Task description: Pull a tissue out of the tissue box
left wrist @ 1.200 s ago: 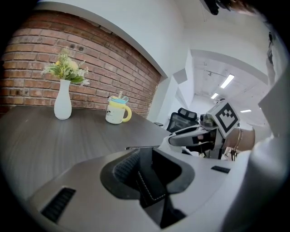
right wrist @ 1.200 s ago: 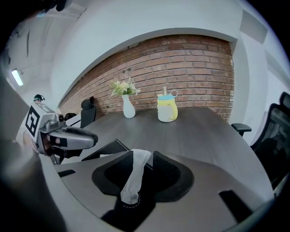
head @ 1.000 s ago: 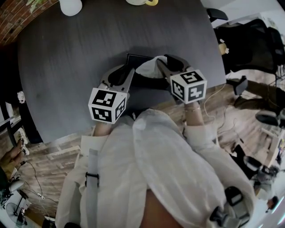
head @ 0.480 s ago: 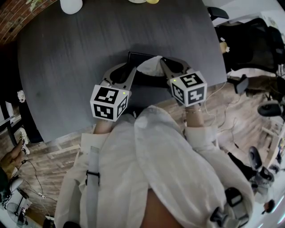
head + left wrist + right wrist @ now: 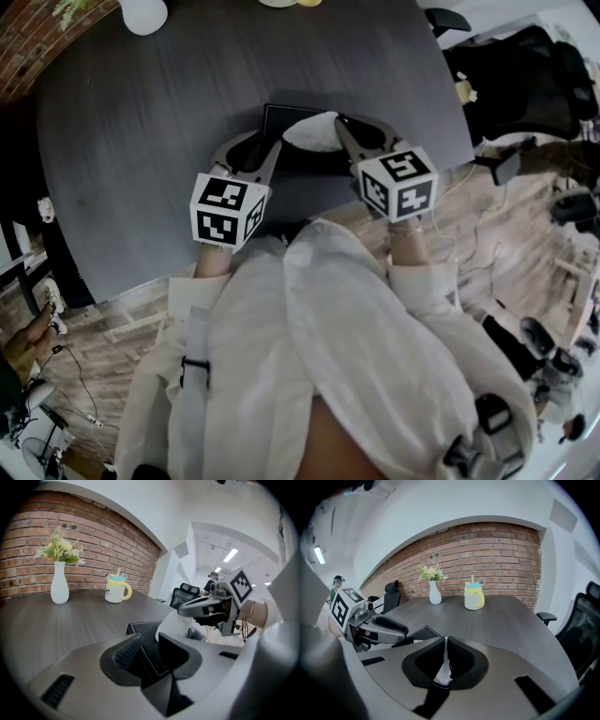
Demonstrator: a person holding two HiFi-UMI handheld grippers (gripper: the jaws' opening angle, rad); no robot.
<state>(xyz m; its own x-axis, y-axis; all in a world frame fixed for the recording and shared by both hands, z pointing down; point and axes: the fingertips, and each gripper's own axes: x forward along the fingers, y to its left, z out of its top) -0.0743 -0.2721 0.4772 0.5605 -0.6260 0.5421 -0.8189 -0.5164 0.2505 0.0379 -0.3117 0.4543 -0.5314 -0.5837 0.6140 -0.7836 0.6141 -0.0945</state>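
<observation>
No readable words, brands or numbers anywhere. Only black-and-white square marker patterns on 2 cubes at the near edge of the table [image 5: 141, 141], the left cube [image 5: 228, 208] and the right cube [image 5: 398, 184], several faces of each in sight, no letters or digits in them. Small dark print on the pale mug [image 5: 117, 588] at the far side, near the brick wall [image 5: 70, 541], too small to read.

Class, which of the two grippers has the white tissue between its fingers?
The right gripper: its fingers are closing on the tissue, while the left gripper grips the black tissue box.
</observation>
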